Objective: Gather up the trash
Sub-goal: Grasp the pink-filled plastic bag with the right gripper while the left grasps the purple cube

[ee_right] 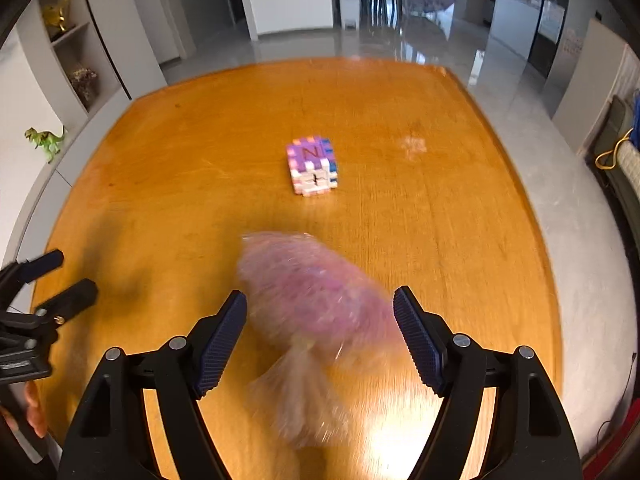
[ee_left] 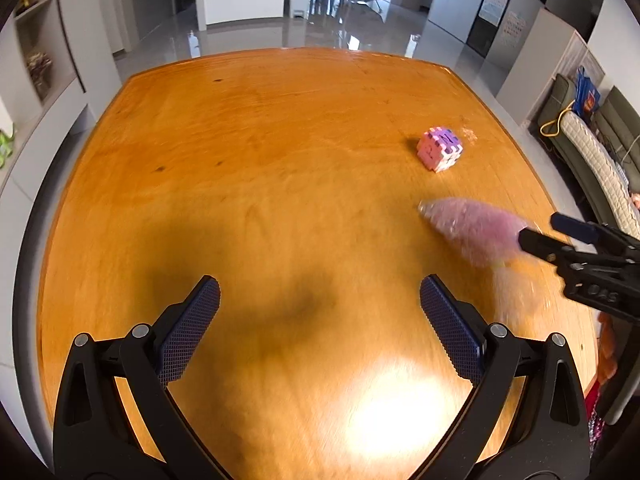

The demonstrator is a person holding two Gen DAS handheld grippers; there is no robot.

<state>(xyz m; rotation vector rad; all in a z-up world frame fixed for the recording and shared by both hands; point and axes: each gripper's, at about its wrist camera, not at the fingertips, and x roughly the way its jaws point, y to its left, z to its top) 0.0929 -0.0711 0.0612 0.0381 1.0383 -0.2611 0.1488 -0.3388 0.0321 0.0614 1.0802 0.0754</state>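
Nearest in the right wrist view: right gripper, black frame w/ blue ribbed pads, jaws spread wide. Between the pads sits a blurred, crinkly clear plastic bag w/ pink-purple contents; neither pad looks to be pressing on it, a gap shows on each side. Bag's pale twisted tail runs back toward the camera; its rounded pink end points out over the orange-brown wooden table. Can't tell if the bag rests on the wood or is off it, too smeared.

Left wrist view: left gripper, same black and blue build, jaws also wide apart w/ nothing between them, only bare wood and shadow. From there the bag shows to the right, at the tips of the right gripper, which enters from the right edge.

Beyond the bag, further up the table and well apart from it, a pink, purple and white foam puzzle cube w/ a letter N on top stands on the wood. Right of the cube lies a small clear crumpled scrap, too blurred to name.

Past the table's far edge: glossy grey floor, and left of the table a green toy dinosaur on a white ledge.
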